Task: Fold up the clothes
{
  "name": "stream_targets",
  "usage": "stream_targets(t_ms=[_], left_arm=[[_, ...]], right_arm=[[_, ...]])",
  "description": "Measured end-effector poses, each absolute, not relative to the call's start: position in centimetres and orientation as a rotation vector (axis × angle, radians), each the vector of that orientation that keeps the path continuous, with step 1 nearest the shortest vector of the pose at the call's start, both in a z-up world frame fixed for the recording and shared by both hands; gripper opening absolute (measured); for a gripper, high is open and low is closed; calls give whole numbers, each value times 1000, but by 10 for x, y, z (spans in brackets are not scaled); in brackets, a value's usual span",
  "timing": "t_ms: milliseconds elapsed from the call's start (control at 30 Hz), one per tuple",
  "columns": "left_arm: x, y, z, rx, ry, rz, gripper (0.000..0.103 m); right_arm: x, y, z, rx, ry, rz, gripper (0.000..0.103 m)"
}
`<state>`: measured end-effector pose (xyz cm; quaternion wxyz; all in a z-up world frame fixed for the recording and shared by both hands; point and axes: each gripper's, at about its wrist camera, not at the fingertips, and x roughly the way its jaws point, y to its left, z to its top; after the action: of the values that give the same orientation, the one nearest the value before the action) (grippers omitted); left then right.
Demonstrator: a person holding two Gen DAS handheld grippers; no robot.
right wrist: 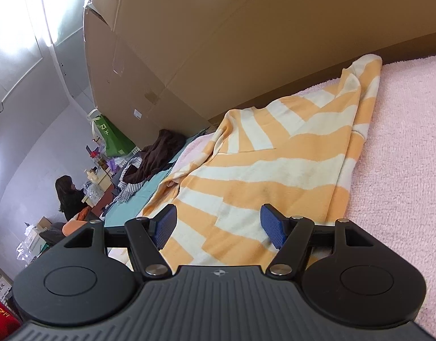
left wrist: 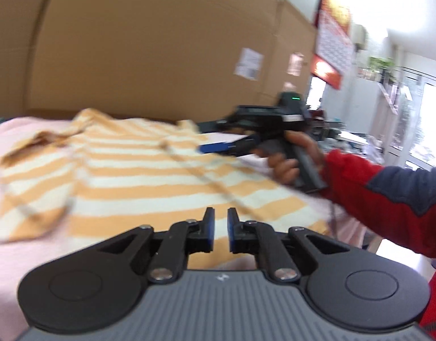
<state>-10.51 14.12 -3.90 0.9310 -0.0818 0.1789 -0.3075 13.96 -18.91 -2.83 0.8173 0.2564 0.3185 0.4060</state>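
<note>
From my left claw (left wrist: 220,228) I see the two blue pads standing almost together with only a slim gap between them and nothing caught in it; the claw hangs just above the near hem of the orange-and-cream striped shirt (left wrist: 138,170), which lies spread on a pink towel (left wrist: 33,255) covering the counter. The shirt stretches away from this claw toward a tall cardboard wall (left wrist: 161,42), its far edge rumpled and a fold turned over at the left. Across the shirt on my right side, a hand (left wrist: 289,159) in a red and grey sleeve (left wrist: 388,193) grips the handle of my right claw (left wrist: 215,148), whose blue tips reach in over the shirt's far right part; that view is blurred, so I cannot tell from there whether they touch cloth. From the right claw's (right wrist: 220,227) own camera the pads are spread wide, empty, with the striped shirt (right wrist: 274,170) directly beneath and ahead, running between the fingers and out to a peaked fold near the cardboard. The pink towel (right wrist: 402,142) is bare to the right of it. Far off at the left, a seated person (right wrist: 67,196) shows beyond a heap of dark clothes (right wrist: 158,153).
</note>
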Motion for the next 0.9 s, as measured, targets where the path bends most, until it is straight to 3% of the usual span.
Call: stream_targets(t_ms=[200,400,600,633,900], left_arm=[[-106,197,-44,-240,395,-512,6],[-100,231,-45,-277,410,-449,10],[-93,235,-49,-294,429,-437,21],[-93,235,-50,-297,432,-433,27],[-89,241,-55,-379,448,-480,39]], right_arm=[[143,-187,-27,545,687,862,67],[143,-118,17,339,620,694,67],[134,23,29,-181,601,714,65],[134,41,24,-271,583,692,65],[118,121,5,-738,380,736,62]])
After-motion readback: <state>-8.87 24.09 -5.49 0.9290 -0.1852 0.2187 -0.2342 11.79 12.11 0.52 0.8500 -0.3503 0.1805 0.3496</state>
